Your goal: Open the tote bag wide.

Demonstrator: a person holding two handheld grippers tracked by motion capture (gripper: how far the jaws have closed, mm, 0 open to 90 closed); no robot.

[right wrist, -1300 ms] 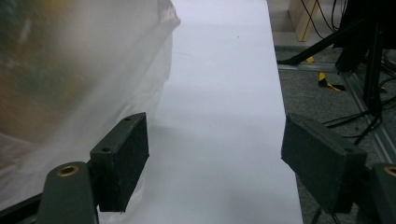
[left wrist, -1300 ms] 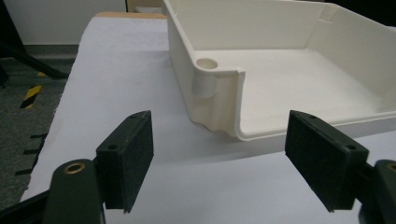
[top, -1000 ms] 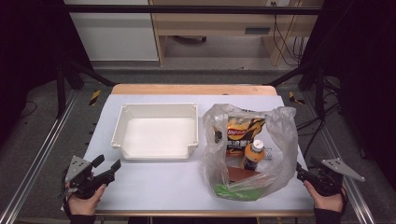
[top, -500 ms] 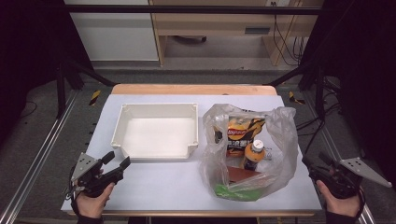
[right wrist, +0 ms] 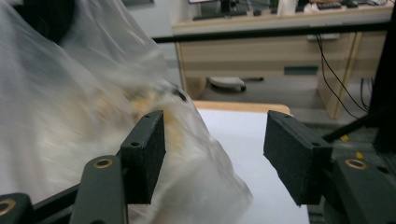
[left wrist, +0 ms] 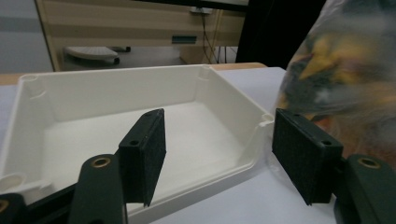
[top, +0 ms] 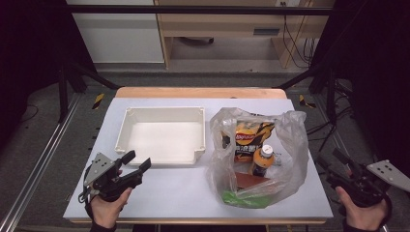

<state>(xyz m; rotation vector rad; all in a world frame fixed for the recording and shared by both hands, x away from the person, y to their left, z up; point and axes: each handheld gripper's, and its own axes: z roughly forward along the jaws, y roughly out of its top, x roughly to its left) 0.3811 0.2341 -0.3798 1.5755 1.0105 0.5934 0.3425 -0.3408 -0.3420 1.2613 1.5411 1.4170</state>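
A clear plastic bag (top: pixel 290 140) stands on the right half of the white table (top: pixel 183 193). It holds a chips packet (top: pixel 251 135), an orange-capped bottle (top: pixel 263 159) and flatter packs below. Left of it sits an empty white tray (top: pixel 162 112). My left gripper (top: pixel 137 160) hovers at the tray's front left corner, pointing at the tray (left wrist: pixel 116 77) and bag (left wrist: pixel 345 70). My right gripper (top: pixel 329 157) hangs off the table's right edge beside the bag (right wrist: pixel 70 116). Both pairs of jaws have just been closing a little; they stand open with nothing between them.
A wooden strip (top: pixel 198 93) borders the table's far edge. Beyond it are a wooden desk (top: pixel 232 24) and cables (top: pixel 290 43). Metal rails (top: pixel 38 164) run along the left side, and dark stands flank both sides.
My left gripper has risen and moved right, in over the table's front left area. My right gripper has risen and drifted right, away from the bag. Both pairs of jaws have narrowed slightly.
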